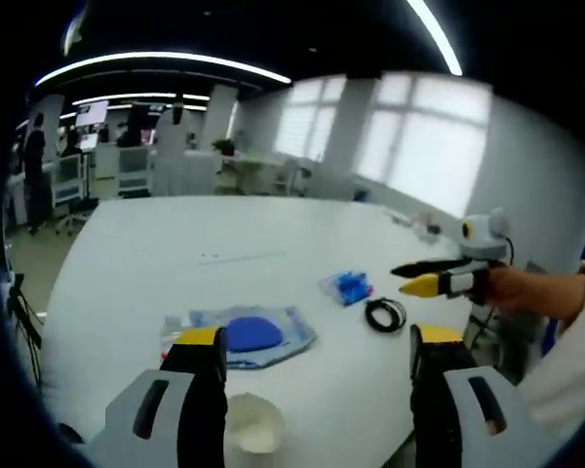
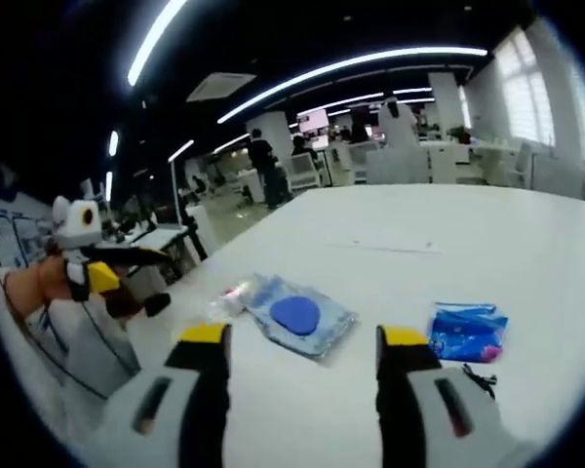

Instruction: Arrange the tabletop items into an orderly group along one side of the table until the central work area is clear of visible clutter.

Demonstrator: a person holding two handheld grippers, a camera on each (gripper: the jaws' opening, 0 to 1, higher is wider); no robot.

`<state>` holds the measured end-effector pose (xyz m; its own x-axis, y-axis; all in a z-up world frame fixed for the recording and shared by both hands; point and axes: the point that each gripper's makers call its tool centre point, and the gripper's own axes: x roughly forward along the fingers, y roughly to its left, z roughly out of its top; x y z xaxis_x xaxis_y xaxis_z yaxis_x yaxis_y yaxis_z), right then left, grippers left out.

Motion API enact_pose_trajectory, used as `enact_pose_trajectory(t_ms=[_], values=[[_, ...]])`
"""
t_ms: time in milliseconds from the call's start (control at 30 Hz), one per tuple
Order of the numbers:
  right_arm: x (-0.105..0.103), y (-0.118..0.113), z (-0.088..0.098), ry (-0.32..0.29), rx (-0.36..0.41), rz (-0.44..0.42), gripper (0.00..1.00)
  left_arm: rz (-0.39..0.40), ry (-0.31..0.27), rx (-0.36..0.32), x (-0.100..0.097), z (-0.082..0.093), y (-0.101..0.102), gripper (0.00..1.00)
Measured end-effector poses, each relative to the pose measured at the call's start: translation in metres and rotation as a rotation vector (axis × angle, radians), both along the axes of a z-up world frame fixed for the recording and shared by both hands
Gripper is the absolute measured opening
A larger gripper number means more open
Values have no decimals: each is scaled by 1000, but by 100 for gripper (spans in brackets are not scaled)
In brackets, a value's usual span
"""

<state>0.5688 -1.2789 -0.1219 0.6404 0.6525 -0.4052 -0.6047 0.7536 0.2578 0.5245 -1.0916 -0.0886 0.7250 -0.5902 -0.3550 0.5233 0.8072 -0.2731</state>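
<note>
Left gripper view: open left tongs (image 1: 317,366) above white table (image 1: 224,244).

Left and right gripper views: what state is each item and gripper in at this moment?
Left gripper: open, holding nothing.
Right gripper: open, holding nothing.
Clear packet with blue pad: flat on table, untouched.
Small blue packet: flat on table.
Black cable: coiled.
White bowl: upright, at table edge.
</note>
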Motion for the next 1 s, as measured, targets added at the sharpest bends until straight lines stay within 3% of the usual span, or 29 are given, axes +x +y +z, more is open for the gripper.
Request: enact_pose_trajectory(t_ms=[533,1000], values=[[21,21,-9,18,-14,-11,64,26,4,1,15,-4,40,73],[49,37,-42,84,-58,-6,63,52,31,5,47,-22,62,73]])
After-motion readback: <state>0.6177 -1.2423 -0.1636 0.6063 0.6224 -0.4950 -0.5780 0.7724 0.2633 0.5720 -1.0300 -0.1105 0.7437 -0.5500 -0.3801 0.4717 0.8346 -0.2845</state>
